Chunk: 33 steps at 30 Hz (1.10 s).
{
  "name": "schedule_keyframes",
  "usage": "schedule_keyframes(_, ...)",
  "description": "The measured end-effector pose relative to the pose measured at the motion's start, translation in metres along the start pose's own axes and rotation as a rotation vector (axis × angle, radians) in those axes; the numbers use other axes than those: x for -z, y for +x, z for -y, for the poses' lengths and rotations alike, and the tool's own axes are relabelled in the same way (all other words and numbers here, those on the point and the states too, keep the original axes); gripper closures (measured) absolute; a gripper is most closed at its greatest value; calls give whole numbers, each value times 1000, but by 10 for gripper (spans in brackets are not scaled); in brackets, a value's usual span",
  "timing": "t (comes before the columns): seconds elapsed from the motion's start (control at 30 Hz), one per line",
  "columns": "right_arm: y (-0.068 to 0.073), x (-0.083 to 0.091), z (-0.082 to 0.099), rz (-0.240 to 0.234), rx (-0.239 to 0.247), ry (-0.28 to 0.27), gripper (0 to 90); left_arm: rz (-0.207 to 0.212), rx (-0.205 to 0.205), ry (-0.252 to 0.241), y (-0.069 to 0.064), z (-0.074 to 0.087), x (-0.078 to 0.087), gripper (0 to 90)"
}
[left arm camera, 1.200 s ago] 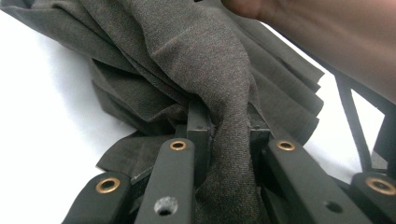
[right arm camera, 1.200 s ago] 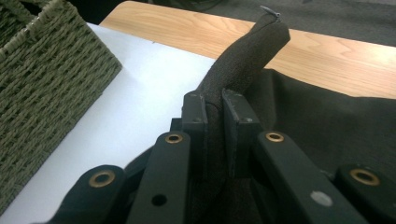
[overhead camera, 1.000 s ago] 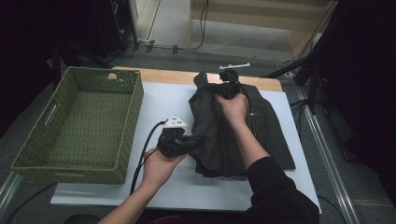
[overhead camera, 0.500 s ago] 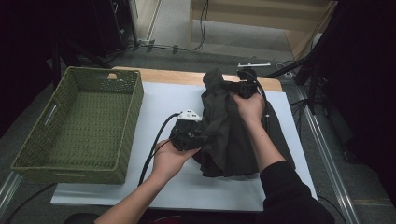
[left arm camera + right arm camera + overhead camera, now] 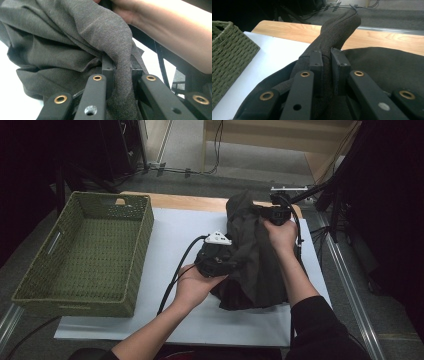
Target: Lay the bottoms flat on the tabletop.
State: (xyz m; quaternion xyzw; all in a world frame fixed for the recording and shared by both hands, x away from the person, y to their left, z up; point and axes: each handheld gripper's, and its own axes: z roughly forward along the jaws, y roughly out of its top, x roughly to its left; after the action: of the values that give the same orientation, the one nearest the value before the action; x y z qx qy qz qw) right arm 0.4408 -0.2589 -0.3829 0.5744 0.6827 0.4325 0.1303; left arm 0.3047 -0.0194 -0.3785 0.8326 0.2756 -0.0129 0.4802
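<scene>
Your left gripper (image 5: 226, 262) pinches a fold of the dark grey garment (image 5: 255, 265). Your right gripper (image 5: 270, 214) clamps its far edge. No label or writing is readable.

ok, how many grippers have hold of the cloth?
2. Left gripper pinches the cloth at its near left edge; right gripper pinches a fold at the far end, lifted off the table.

Grey carpet floor (image 5: 190, 150); wooden furniture (image 5: 280, 132) behind; dark surroundings.
</scene>
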Motion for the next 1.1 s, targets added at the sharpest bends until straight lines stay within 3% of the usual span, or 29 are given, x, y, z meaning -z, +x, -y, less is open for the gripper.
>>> schedule_keyframes(0.23,-12,15,-2,10,-16,-14,788,15,-18,-15,-7,-11,-5,819)
schedule_keyframes(0.43,-19,35,-12,20,-8,-47,788,59,-39,-61,-22,-38,-9,818)
schedule_keyframes(0.53,-23,45,-16,34,-3,-61,788,60,-60,-75,-29,-45,-15,818)
schedule_keyframes(0.67,-35,45,-8,51,-17,-53,787,57,-69,-59,-31,-38,-34,816)
schedule_keyframes(0.83,-50,30,13,57,-45,-24,787,51,-54,-13,-25,-19,-55,814)
schedule_keyframes(1.1,-71,18,35,86,-33,-2,786,47,-74,22,-25,-8,-78,767)
